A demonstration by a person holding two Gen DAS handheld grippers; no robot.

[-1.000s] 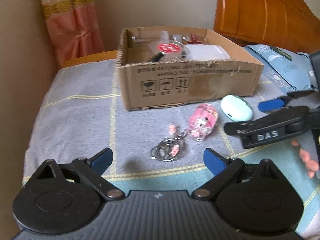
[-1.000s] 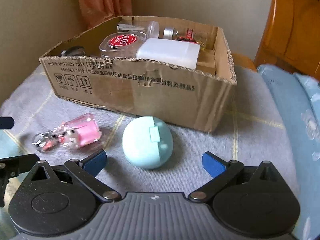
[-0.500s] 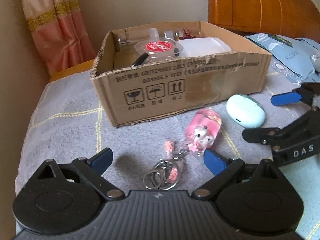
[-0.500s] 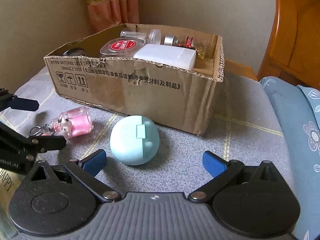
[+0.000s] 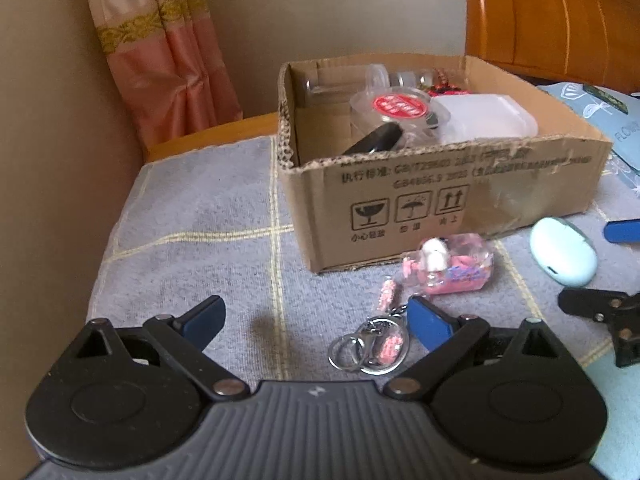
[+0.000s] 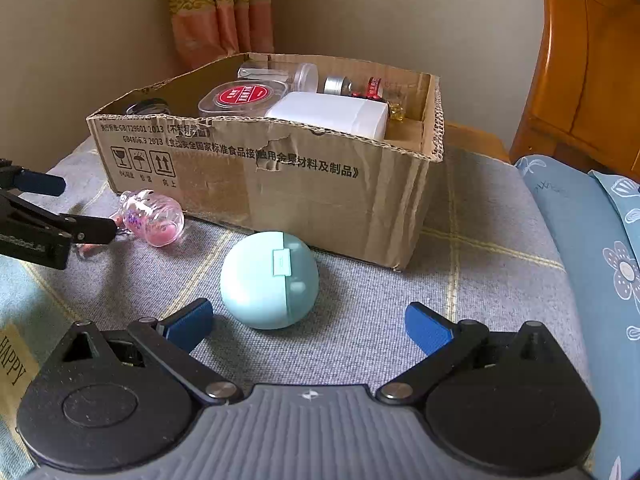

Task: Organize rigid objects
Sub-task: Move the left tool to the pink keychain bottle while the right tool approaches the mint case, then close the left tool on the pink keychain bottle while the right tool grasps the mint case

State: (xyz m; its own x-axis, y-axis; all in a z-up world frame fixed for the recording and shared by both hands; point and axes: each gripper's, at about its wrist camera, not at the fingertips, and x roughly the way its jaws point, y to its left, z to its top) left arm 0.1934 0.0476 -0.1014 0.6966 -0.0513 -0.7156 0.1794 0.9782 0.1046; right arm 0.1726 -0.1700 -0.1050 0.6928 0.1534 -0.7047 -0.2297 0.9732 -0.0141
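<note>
A cardboard box on the grey cloth holds a red-lidded clear tub, a white case and small jars. In front of it lie a pink keychain bottle with metal rings and a mint-green round case. My left gripper is open, low over the cloth; its right finger touches the rings' chain. My right gripper is open, with the mint case just ahead between its fingers.
A wooden headboard stands at the back right. A blue floral pillow lies to the right. A pink curtain hangs at the back left beside the beige wall. A wooden edge shows behind the cloth.
My left gripper has moved forward and left towards the keychain, which has rolled over near the box. My right gripper has closed in a little on the mint case.
</note>
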